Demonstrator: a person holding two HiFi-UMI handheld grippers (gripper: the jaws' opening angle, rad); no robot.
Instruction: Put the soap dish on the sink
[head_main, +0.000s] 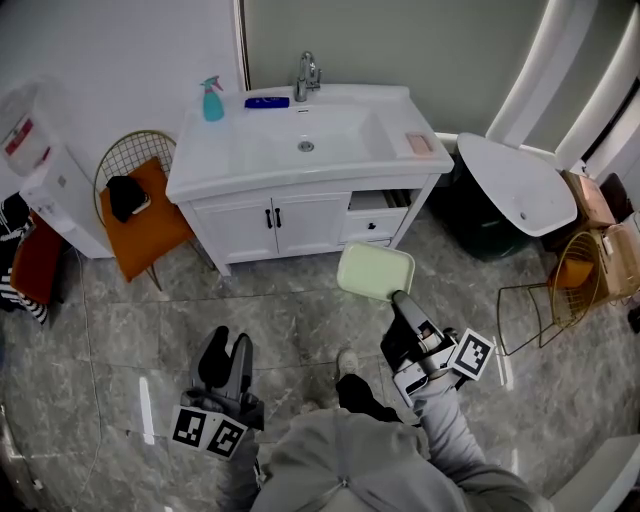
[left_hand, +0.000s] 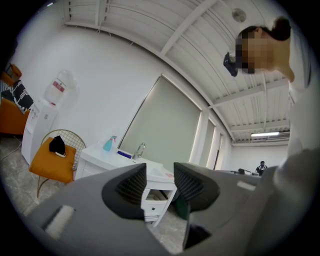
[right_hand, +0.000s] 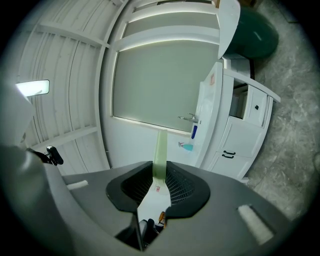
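Right tongs (head_main: 398, 296) clamp pale-green rounded-rectangular soap dish (head_main: 376, 271); left tongs (head_main: 228, 352) apart, empty.

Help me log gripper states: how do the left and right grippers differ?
The left gripper is open and empty; the right gripper is shut on the soap dish. The left gripper sits farther from the sink than the right gripper. Both are grey and point toward the sink.

On the white tabletop (head_main: 200, 165) around the sink basin (head_main: 330, 130), a teal spray bottle (head_main: 212, 100), a flat blue object (head_main: 267, 102) and a pink block (head_main: 419, 143) were seen, well apart. The cabinet (head_main: 240, 225) below was carried by the grey floor (head_main: 120, 330).
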